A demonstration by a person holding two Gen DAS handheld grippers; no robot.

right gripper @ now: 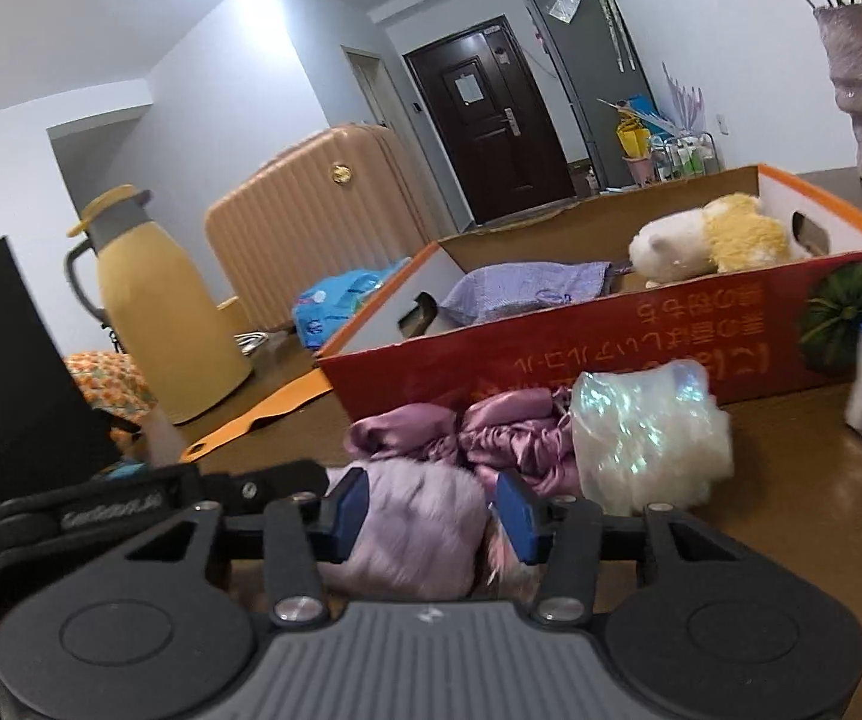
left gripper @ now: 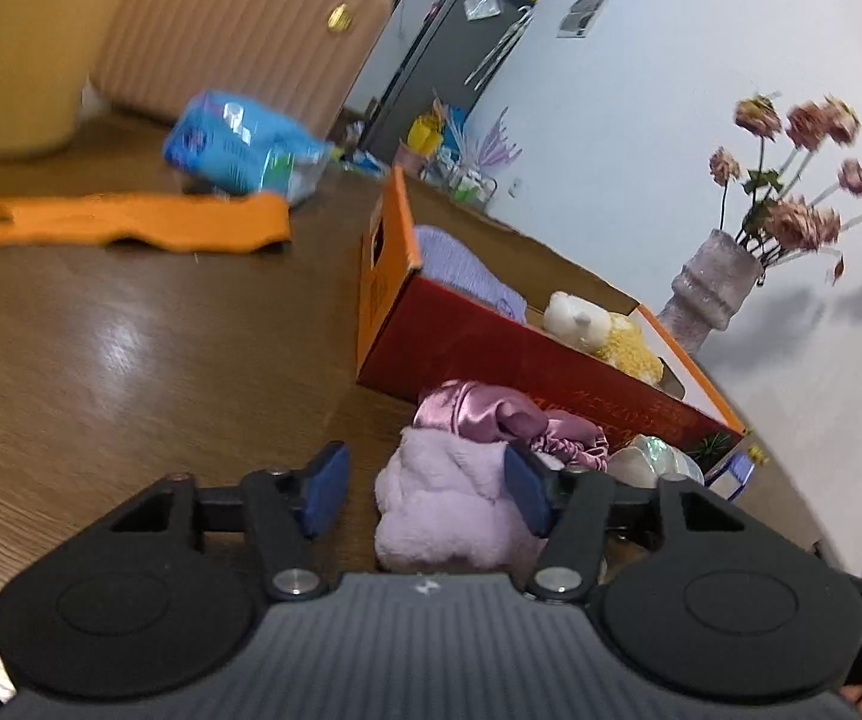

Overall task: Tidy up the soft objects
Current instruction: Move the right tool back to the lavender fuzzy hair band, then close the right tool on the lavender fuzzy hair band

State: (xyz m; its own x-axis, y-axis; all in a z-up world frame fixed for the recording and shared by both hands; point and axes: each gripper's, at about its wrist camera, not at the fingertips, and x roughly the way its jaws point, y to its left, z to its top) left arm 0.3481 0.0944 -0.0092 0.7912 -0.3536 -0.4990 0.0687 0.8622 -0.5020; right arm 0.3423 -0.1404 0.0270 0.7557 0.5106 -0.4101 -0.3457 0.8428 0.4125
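1. left gripper (left gripper: 425, 489): matte black body, two round black caps, ribbed grey centre plate with a small white logo.
2. blue pads (left gripper: 326, 489) on black fingers, silver pivot screws.
3. right gripper (right gripper: 434, 510): same build, same blue pads (right gripper: 350, 513).
4. black part with white lettering beside it, unreadable.

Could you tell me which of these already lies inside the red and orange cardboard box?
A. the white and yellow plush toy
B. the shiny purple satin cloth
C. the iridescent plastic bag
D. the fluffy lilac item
A: the white and yellow plush toy lies inside the cardboard box beside a folded lavender cloth, while the other three sit on the table in front of the box.
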